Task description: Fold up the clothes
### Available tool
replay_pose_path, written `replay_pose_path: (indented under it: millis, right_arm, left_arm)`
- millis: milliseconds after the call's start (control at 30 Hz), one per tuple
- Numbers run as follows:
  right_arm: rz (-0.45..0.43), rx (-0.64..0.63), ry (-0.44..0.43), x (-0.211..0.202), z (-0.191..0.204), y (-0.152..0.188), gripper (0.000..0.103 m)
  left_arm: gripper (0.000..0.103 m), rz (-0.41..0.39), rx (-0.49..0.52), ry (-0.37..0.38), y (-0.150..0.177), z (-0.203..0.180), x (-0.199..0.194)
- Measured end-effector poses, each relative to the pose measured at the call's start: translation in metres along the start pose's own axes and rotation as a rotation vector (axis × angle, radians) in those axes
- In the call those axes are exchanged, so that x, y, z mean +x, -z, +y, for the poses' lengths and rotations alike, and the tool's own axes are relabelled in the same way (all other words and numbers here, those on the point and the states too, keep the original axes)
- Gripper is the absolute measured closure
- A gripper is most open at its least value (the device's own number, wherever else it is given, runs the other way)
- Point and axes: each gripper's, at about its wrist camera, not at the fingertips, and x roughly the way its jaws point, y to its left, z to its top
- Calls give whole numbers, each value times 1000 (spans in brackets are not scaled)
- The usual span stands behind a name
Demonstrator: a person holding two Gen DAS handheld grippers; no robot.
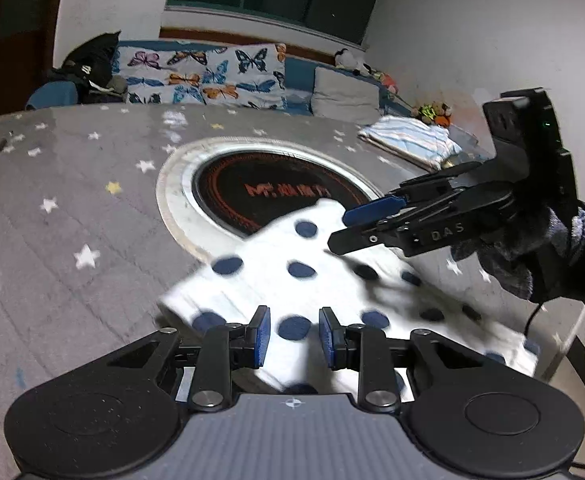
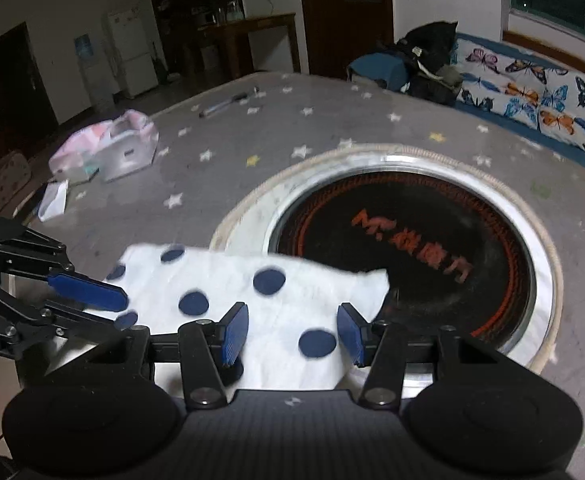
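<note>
Both claws [image 1: 292, 336] [image 2: 292, 334] apart over dotted cloth [image 1: 292, 272]; striped folded pile [image 1: 412, 140] only leftward.

Far half of my table [image 2: 252, 148] mostly open grey cloth. Round black burner [image 2: 412, 248] sits flush ahead, no barrier. Tissue box [image 2: 108, 152] and pen [image 2: 228, 104] block far left; folded striped pile [image 1: 412, 140] blocks far right corner. Spotted garment [image 2: 252, 300] fills near edge.

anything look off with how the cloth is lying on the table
Yes: the dotted cloth lies askew, one corner draped over the rim of the round black hob set in the table.
</note>
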Motion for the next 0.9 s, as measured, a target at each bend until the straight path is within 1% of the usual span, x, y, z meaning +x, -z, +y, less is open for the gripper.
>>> replay_pose_path:
  millis: [100, 200, 333, 433, 500, 533, 800, 900]
  right_arm:
    - [-17, -12, -11, 2, 2, -10, 53]
    - [-5, -27, -14, 14, 6, -15, 53]
    - [16, -35, 19, 28, 4, -16, 53]
    - [7, -24, 29, 25, 0, -17, 53]
    - [-6, -27, 22, 17, 2, -19, 52]
    - [-7, -34, 15, 15, 5, -19, 52]
    - [38, -99, -61, 5, 39, 2, 51]
    - [52, -130, -87, 0, 54, 11, 49]
  left_arm:
    - [74, -4, -6, -28, -9, 5, 7]
    - [74, 17, -26, -58, -13, 12, 18]
    - [74, 46, -38, -75, -12, 19, 27]
    - [74, 40, -41, -76, -12, 19, 25]
    - [69, 30, -40, -78, -14, 20, 24]
    - [69, 27, -39, -82, -14, 20, 23]
    - [68, 32, -35, -102, -13, 21, 24]
    - [68, 32, -27, -109, -13, 20, 24]
